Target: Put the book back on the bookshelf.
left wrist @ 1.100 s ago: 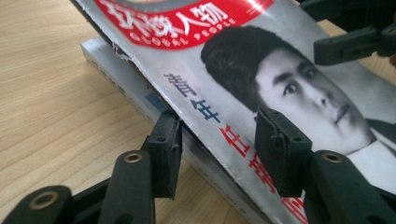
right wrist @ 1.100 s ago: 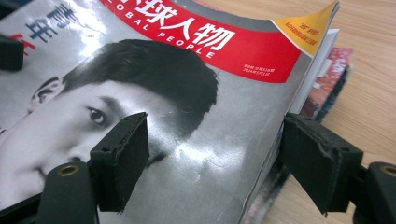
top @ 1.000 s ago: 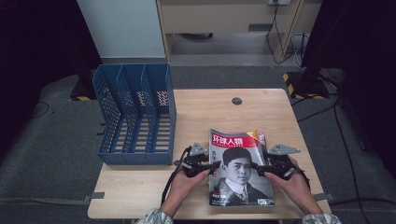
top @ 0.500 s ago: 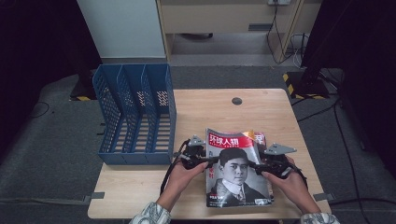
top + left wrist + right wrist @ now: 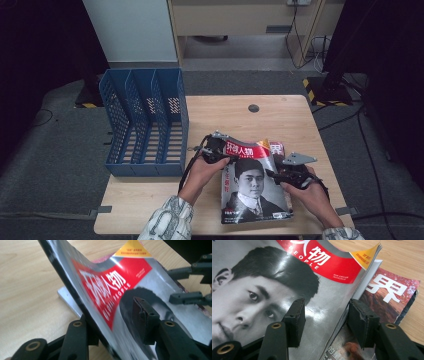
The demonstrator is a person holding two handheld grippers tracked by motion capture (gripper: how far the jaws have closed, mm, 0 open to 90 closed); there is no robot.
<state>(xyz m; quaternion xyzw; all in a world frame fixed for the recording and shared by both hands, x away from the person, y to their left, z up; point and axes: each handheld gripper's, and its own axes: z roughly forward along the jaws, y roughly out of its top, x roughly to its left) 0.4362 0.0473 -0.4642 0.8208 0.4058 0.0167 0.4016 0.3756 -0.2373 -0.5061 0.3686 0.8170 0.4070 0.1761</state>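
A magazine point(image 5: 255, 185) with a black-and-white portrait and a red title band lies at the table's front right, on top of a red-covered magazine point(image 5: 278, 148). My left gripper point(image 5: 227, 156) holds its spine edge, which is raised off the table. In the left gripper view one jaw sits under the magazine point(image 5: 105, 282) and the other presses on the cover; these jaws point(image 5: 112, 315) have just been closing. My right gripper point(image 5: 274, 174) is at the open page edge. Its jaws point(image 5: 324, 312) have just been closing too, one pad on the cover point(image 5: 262, 277), the other under the pages above the red magazine point(image 5: 392, 292).
A blue three-slot file rack point(image 5: 145, 125) stands on the left part of the wooden table point(image 5: 225, 110). A small dark round plug point(image 5: 254, 108) sits near the table's far edge. Cabinets and floor cables lie beyond the table.
My left gripper has risen and moved away from the person, lifting the magazine's spine edge so the cover tilts. Both grippers' jaws have drawn together on the magazine. The right hand stayed put.
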